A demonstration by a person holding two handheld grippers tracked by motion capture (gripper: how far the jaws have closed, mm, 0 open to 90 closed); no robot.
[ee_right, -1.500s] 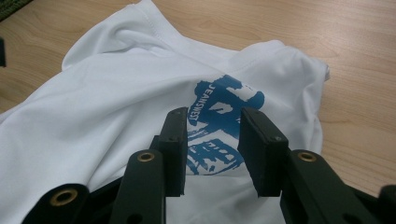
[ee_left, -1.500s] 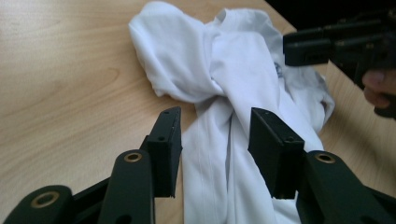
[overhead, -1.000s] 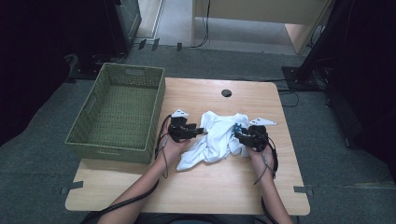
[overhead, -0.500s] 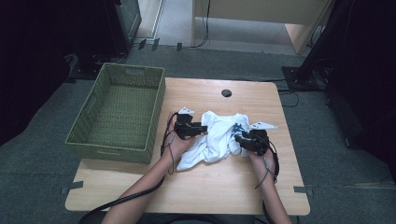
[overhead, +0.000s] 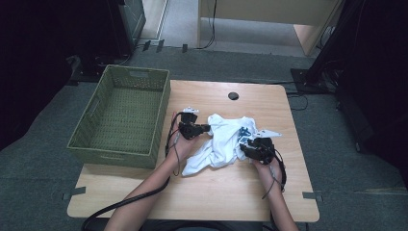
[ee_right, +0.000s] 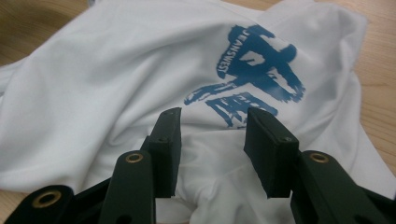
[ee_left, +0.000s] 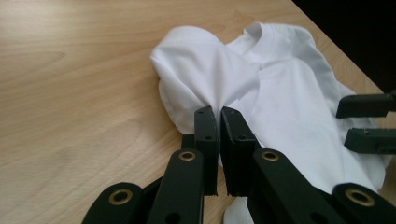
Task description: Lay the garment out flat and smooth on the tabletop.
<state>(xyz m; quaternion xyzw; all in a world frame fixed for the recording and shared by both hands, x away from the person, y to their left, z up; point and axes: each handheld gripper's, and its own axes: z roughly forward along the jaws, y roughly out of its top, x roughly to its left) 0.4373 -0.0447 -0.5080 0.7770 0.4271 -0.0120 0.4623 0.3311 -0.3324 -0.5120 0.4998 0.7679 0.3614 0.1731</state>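
Note:
A crumpled white T-shirt (overhead: 221, 142) with a blue print (overhead: 244, 131) lies in the middle of the wooden table (overhead: 192, 192). My left gripper (overhead: 208, 128) is at the shirt's left edge. Its jaws have just been closing and now stand shut on a pinched fold of the T-shirt (ee_left: 205, 79), left gripper (ee_left: 218, 112). My right gripper (overhead: 244, 144) is at the shirt's right side, below the print. In the right gripper view the right gripper (ee_right: 212, 121) is open, its jaws apart over the T-shirt (ee_right: 93, 70) just short of the blue print (ee_right: 257, 70).
A green woven basket (overhead: 115, 153) stands empty at the table's left edge, close to my left hand. A dark round hole (overhead: 233, 96) sits in the tabletop near the far edge. Bare wood lies in front of the shirt toward the person.
The left gripper's jaws have closed onto the shirt's left edge. Both hands have stayed almost where they were, and the shirt has barely shifted.

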